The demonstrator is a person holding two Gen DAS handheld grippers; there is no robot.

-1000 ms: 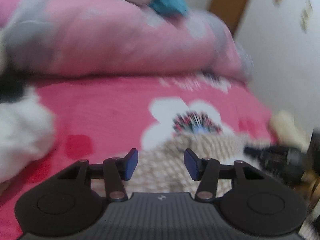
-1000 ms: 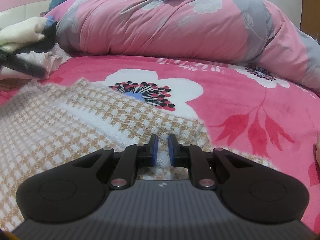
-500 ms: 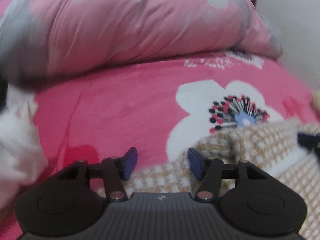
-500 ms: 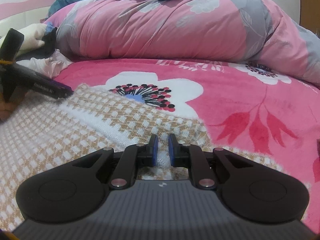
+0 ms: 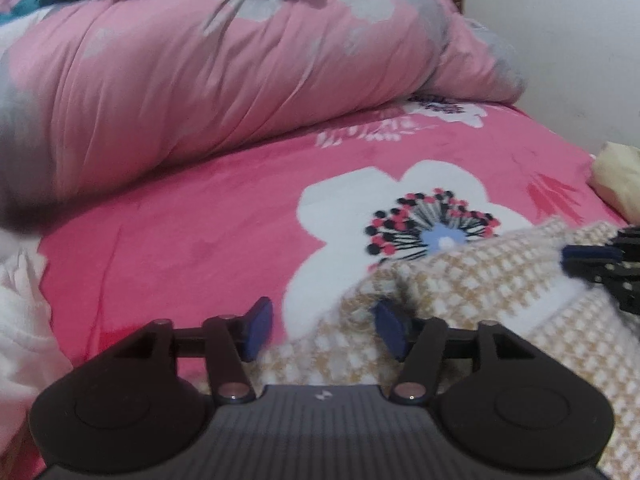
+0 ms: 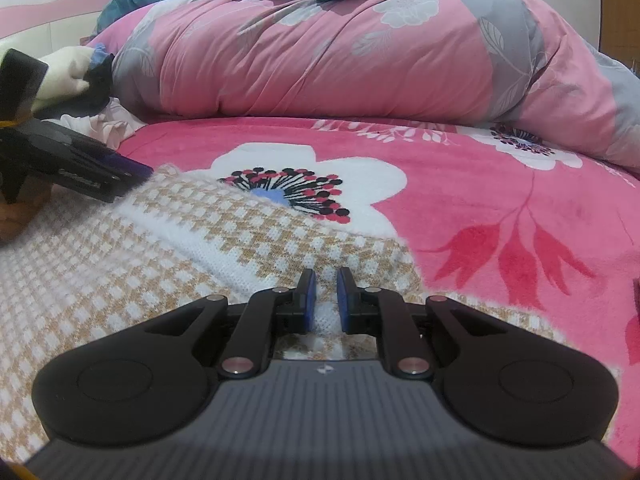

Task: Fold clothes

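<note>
A bed [image 6: 460,216] with a bright pink flowered cover is filling both views, with a white wall behind it. A tan-and-white checked sweater [image 6: 168,240] is lying flat on the near part of the cover, its far edge overlapping a big white flower print [image 6: 304,176]. The right hand-held gripper [image 6: 324,294] is pinching a white band of the knit, its blue pads nearly together. The left hand-held gripper [image 5: 322,330] is sitting at the sweater's other edge; its jaws have just been opening and are standing wide, with a raised fold of knit between them but not squeezed. A rolled pink duvet [image 6: 340,56] is lying across the bed beyond. Loose clothes [image 6: 80,76] are sitting at the left.
</note>
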